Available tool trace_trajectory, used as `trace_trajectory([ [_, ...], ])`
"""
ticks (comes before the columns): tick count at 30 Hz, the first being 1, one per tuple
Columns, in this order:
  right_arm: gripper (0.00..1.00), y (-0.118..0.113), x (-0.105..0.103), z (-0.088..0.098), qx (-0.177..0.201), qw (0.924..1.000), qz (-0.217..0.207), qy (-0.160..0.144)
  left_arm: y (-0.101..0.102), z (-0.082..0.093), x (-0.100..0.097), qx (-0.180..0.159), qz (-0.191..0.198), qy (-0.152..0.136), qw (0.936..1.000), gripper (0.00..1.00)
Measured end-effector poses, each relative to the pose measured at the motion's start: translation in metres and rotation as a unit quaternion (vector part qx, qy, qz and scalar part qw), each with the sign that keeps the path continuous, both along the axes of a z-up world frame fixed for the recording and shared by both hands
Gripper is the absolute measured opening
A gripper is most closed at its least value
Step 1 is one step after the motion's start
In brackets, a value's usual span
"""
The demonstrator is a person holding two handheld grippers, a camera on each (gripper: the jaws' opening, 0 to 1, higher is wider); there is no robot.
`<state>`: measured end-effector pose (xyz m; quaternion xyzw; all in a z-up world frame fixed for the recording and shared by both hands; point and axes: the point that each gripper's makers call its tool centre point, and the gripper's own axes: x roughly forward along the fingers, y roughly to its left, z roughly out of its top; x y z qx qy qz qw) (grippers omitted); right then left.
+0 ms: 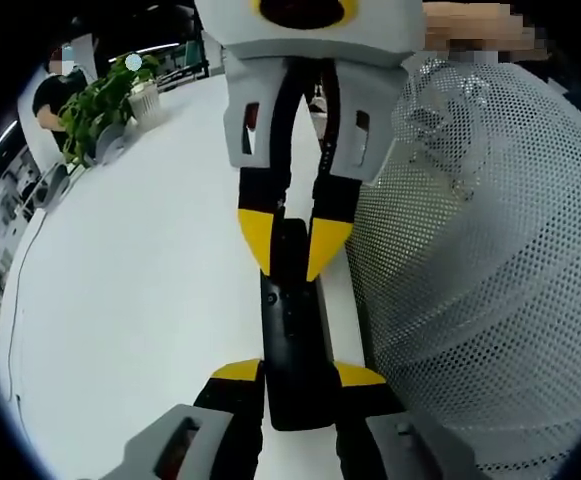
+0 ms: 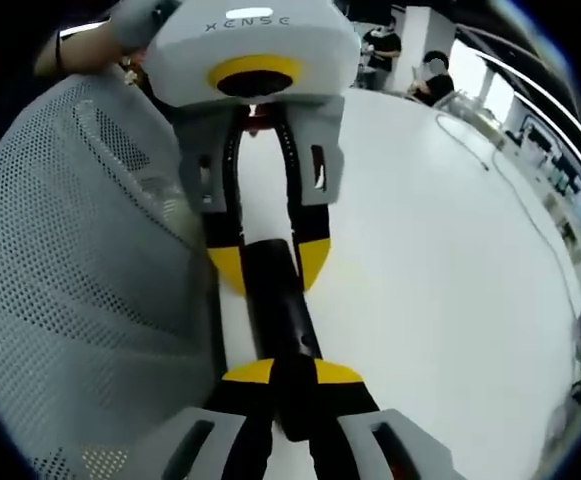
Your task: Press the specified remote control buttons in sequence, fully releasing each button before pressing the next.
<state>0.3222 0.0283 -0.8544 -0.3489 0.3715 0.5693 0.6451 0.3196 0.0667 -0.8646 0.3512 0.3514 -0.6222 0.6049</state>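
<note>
While the left claw (image 1: 298, 372) rises from the bottom of the left gripper view, its yellow-tipped jaws stand on either side of the near end of a black remote control (image 1: 292, 330), clenched on it. The remote lies lengthwise on the white tabletop (image 1: 140, 300), pointing away from the camera. At its far end the right claw (image 1: 295, 245) comes down from the top of the view, tips pointing back toward the camera, pinching the remote from both sides. A white mesh basket (image 1: 480, 280) sits just beside the remote on the right. Farther off, a potted plant (image 1: 105, 105) stands near the tabletop's far edge.

In the right gripper view the right claw (image 2: 292, 372) grips one end of the remote control (image 2: 280, 310), and the left claw (image 2: 268, 265) faces it, closed on the other end. The mesh basket (image 2: 80, 280) bulges along the left. The tabletop (image 2: 440, 280) stretches away, with seated people (image 2: 432, 78) at its far end.
</note>
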Motion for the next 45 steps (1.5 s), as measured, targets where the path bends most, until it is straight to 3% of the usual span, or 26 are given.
trace_trajectory([
  [11, 0.09, -0.0011, 0.0014, 0.0004, 0.011, 0.9999, -0.01, -0.004, 0.0001, 0.0, 0.0002, 0.002, -0.001, 0.0, 1.0, 0.26],
  [14, 0.12, 0.0003, -0.0011, 0.0005, 0.009, 0.9999, -0.009, 0.003, 0.0002, 0.0002, 0.0003, 0.0, 0.001, 0.002, 1.0, 0.26],
  [16, 0.13, -0.0011, -0.0033, 0.0, 0.003, 0.9999, 0.006, -0.012, -0.0001, 0.0001, 0.0, 0.003, -0.002, -0.001, 1.0, 0.26],
  [36, 0.13, -0.0051, -0.0008, -0.0017, -0.016, 0.9996, -0.017, -0.013, 0.0001, 0.0, 0.0005, 0.008, -0.004, -0.002, 1.0, 0.26],
  [39, 0.13, -0.005, -0.0018, -0.001, -0.016, 0.9993, 0.01, -0.032, 0.0002, 0.0001, 0.0001, 0.007, -0.003, -0.002, 1.0, 0.26],
  [45, 0.13, -0.0062, 0.0004, 0.0003, -0.003, 0.9999, -0.012, -0.012, -0.0011, 0.0, -0.0006, 0.02, -0.008, -0.006, 0.9997, 0.26],
])
